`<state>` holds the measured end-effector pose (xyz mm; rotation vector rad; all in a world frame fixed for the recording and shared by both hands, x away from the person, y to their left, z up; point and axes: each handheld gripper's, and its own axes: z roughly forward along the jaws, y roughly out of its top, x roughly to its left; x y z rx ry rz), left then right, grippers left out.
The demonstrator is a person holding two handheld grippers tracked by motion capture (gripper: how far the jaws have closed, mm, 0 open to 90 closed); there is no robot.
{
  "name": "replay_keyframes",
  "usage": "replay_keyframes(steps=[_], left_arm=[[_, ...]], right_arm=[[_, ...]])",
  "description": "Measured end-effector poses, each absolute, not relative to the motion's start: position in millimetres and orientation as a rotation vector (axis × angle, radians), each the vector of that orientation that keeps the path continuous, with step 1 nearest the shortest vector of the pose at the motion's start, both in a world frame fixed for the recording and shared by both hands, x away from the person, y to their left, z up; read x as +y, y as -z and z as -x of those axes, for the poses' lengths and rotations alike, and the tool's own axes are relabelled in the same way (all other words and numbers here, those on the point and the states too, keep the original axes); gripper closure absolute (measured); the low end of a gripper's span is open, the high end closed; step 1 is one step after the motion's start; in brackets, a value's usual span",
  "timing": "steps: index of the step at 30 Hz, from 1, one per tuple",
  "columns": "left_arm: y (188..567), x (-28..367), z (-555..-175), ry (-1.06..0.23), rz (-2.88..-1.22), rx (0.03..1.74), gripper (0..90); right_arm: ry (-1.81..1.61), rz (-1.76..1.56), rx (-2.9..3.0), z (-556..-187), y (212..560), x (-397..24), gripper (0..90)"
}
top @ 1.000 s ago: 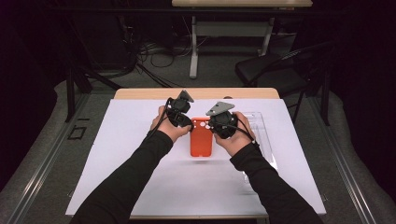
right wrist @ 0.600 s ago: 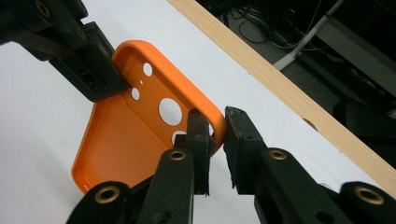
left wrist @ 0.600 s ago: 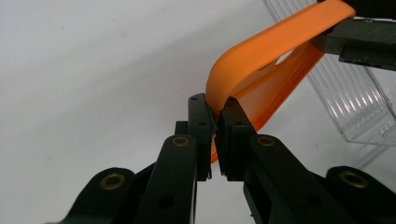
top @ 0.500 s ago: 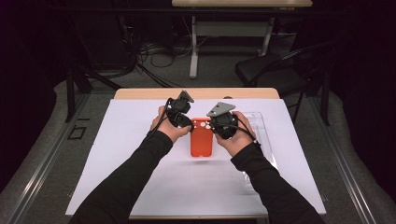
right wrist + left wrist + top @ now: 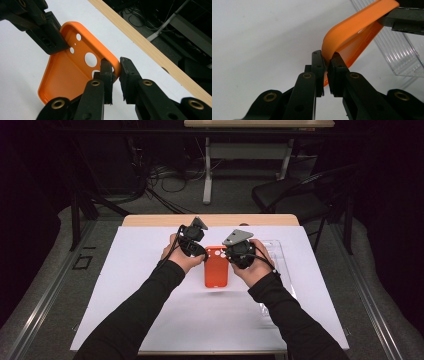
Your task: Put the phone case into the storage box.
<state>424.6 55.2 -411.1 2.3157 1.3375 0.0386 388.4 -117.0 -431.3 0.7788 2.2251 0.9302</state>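
while both grippers pinch the far end of the orange phone case (image 5: 216, 267), it hangs between them over the middle of the white table (image 5: 125, 310), its near end tilting down toward the sheet. the left gripper (image 5: 326, 65) has its jaws nearly shut on the rim at one far corner; the right gripper (image 5: 115, 68) is closed on the rim beside the camera holes. the soft rim could peel out of either narrow pinch if the hands pull apart or twist, dropping the case, or swinging it into the clear plastic tray (image 5: 280, 265) just to its right.
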Motion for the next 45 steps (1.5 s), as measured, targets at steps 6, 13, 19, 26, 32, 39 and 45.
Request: replay_keyframes(steps=[6, 13, 19, 26, 32, 39, 45], left_arm=[[411.4, 55.2, -424.7, -0.035, -2.315, 1.336, 84.1], [411.4, 55.1, -424.7, -0.031, -2.314, 1.333, 84.0], [411.0, 55.4, -424.6, -0.031, -2.314, 1.332, 83.9], [411.2, 55.8, -424.8, -0.028, -2.310, 1.331, 82.4], [413.1, 55.7, -425.0, -0.017, -2.310, 1.302, 74.9], [416.3, 59.6, -424.1, -0.019, -2.302, 1.262, 62.3], [418.2, 66.1, -420.0, -0.028, -2.305, 1.204, 53.2]], right_arm=[[-0.936, -0.778, 2.230, -389.0, 431.5, -117.6, 82.0], [-0.937, -0.774, 2.232, -389.3, 431.4, -118.3, 82.1], [-0.937, -0.768, 2.236, -389.2, 430.5, -118.4, 82.1], [-0.938, -0.766, 2.236, -389.5, 430.4, -118.4, 82.2], [-0.948, -0.764, 2.229, -388.9, 429.6, -117.4, 82.2], [-0.944, -0.763, 2.230, -390.0, 429.6, -119.0, 82.2], [-0.951, -0.760, 2.232, -390.8, 428.9, -121.3, 82.1]])
